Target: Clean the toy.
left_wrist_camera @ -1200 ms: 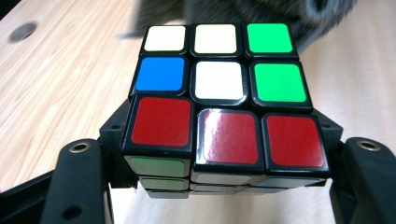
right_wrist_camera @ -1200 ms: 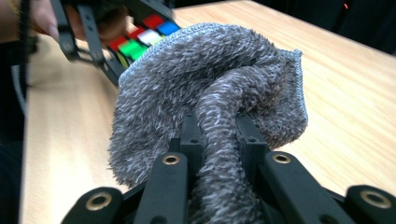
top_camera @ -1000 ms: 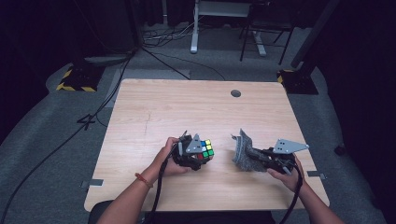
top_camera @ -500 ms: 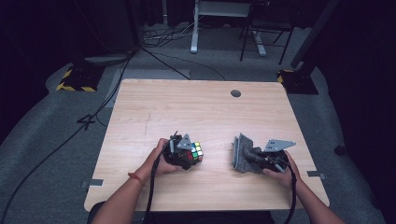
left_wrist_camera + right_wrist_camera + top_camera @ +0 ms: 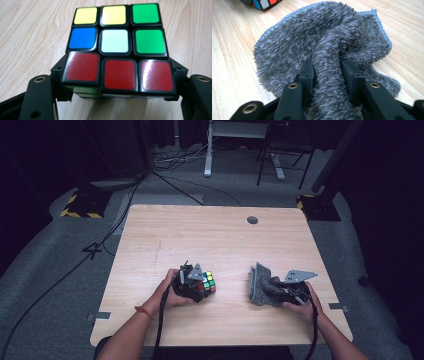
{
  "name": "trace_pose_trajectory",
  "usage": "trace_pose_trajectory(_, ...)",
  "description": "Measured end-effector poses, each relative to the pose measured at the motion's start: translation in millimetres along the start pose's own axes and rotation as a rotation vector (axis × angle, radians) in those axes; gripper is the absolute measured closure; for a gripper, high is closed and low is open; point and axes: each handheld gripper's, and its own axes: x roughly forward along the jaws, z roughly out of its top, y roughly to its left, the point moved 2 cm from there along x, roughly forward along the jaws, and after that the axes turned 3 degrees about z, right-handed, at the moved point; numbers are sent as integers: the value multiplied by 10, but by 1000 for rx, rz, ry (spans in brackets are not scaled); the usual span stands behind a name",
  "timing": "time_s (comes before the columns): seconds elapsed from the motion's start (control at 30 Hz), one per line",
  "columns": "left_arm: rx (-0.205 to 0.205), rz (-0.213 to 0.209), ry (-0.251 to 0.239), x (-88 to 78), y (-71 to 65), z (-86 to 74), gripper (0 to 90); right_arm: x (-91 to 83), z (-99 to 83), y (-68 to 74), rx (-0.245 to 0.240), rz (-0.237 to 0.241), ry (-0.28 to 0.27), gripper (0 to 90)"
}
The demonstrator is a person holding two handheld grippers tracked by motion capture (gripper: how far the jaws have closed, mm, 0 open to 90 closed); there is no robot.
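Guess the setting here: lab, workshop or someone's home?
Most likely a lab or recording studio. A bare light wooden table stands alone on grey carpet, black cables trail across the floor, and yellow-and-black hazard-striped stand bases sit at the table's far corners, with dark surroundings beyond.

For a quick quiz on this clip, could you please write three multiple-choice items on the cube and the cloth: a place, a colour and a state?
1. Where is the fluffy grey microfibre cloth relative to the multicoloured plastic puzzle cube, in the high view?
A right
B left
C on top

2. What colour is the cube's row nearest the left gripper?
A blue
B red
C yellow

3. What is between the right gripper's fingers?
A nothing
B the cube
C a cloth fold

Answers: 1 A, the cloth lies toward the table's right. 2 B, three red squares. 3 C, a grey ridge runs between them.
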Motion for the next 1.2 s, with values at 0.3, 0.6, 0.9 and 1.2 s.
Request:
trace_pose_trajectory(0.3,16,54,40,-109,2,-25,230,-94,112,52,-49,-13,1,451)
trace_pose_trajectory(0.6,23,125,27,-304,-72,-56,161,-193,178,109,-92,-56,30,347)
trace_pose_trajectory(0.9,71,144,39,-499,-185,-155,162,-331,228,166,-102,-56,27,329)
trace_pose_trajectory(1.2,60,185,49,-715,-205,-292,163,-398,222,149,-112,-100,61,307)
